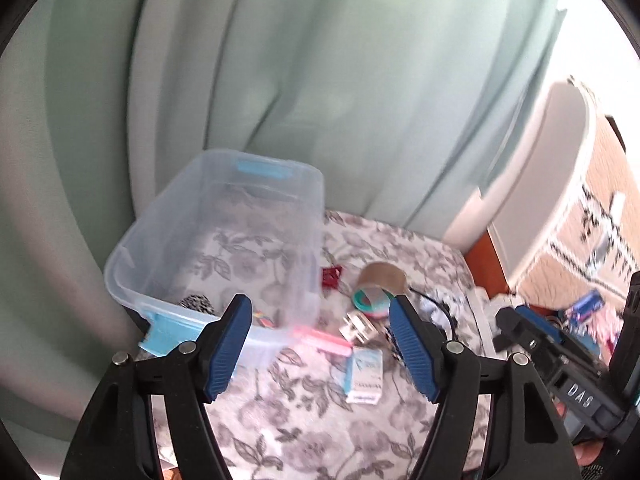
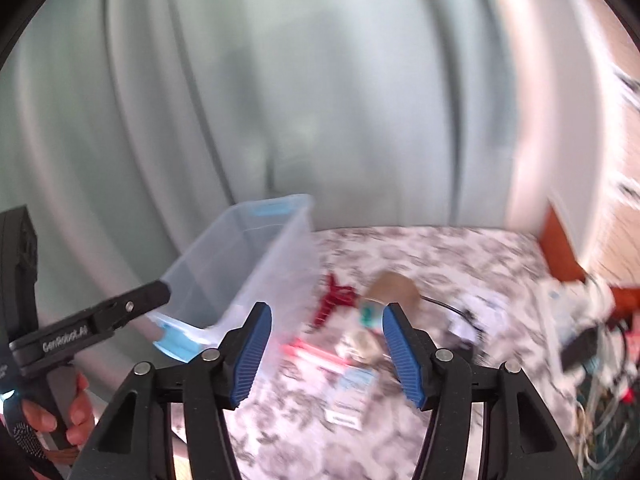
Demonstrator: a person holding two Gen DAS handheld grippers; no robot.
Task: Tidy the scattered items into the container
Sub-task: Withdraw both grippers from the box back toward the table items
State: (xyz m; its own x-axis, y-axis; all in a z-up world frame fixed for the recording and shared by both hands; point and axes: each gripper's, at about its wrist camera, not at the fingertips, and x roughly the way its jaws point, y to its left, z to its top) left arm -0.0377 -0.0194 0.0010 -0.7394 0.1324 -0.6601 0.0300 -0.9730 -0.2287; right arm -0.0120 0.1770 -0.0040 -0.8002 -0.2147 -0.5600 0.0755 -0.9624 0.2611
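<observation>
A clear plastic bin (image 1: 224, 216) with blue latches stands at the left of a floral-covered table (image 1: 304, 408); a small patterned item (image 1: 196, 303) lies inside. To its right lie a red item (image 1: 332, 276), a brown tape roll (image 1: 382, 274), a teal ring (image 1: 370, 300), a pink stick (image 1: 322, 338), a small metal piece (image 1: 358, 326) and a white box (image 1: 364, 374). My left gripper (image 1: 320, 312) is open and empty above them. My right gripper (image 2: 326, 320) is open and empty over the same items; the view is blurred. The bin (image 2: 248, 252) shows left there.
A green curtain (image 1: 320, 80) hangs behind the table. Dark cables and white crumpled things (image 1: 440, 304) lie at the table's right edge. A white cabinet (image 1: 552, 168) and patterned rug (image 1: 600, 220) are at the right. The other gripper (image 1: 560, 356) shows at right.
</observation>
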